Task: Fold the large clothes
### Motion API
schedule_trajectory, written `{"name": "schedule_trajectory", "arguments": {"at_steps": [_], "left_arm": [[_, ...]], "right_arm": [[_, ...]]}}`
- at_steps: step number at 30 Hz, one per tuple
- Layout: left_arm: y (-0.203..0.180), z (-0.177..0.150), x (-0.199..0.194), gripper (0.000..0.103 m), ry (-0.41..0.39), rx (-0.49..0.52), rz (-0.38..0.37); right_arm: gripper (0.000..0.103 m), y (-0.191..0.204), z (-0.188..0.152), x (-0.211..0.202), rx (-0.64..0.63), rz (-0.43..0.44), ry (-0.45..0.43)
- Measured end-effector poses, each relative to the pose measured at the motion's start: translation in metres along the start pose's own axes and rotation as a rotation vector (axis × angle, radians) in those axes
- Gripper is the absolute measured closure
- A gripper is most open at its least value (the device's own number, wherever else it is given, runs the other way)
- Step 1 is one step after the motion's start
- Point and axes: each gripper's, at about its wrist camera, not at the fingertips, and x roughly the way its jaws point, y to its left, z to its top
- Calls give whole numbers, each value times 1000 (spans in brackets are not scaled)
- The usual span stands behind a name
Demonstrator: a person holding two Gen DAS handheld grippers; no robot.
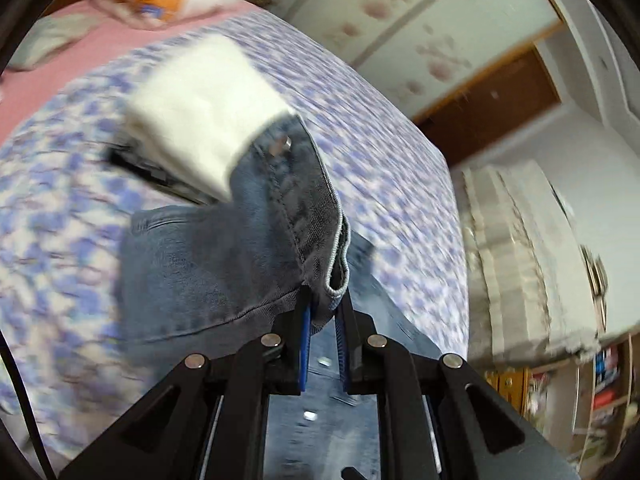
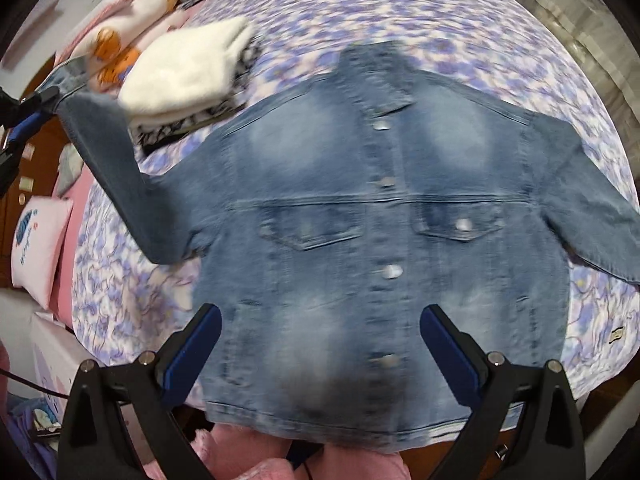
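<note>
The denim jacket (image 2: 384, 216) lies face up, buttoned, on the flowered bed (image 2: 460, 12). The left tongs (image 1: 323, 304) clench its left cuff (image 1: 320, 248), lifted; the right tongs (image 2: 320, 340) hang released over the near hem. Heavy, stiffish cloth; best gripped at seams

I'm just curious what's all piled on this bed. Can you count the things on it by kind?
Denim jacket: 1
Stack of folded clothes, white on top: 1
Orange and white plush toy: 1
Pink pillow: 1
Total: 4
</note>
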Motion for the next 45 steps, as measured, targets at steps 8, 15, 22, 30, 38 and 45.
{"name": "schedule_trajectory", "arguments": {"at_steps": [8,15,22,30,38,45], "left_arm": [[-68,-73,145,94,215,46,6],[-57,-127,236,58,507,43,182],[-40,-114,188,18,384,117,283],[37,-96,130,14,330,114,510],[141,-115,83,14,339,48,668],[186,-133,85,14,351,56,719]], "right_arm": [[3,-106,18,23,83,-22,-8],[3,-150,25,54,153,31,31],[3,-154,23,75,195,157,91],[8,-143,16,108,290,283,169],[23,-142,-1,149,384,263,235],[48,-134,0,148,373,242,217]]}}
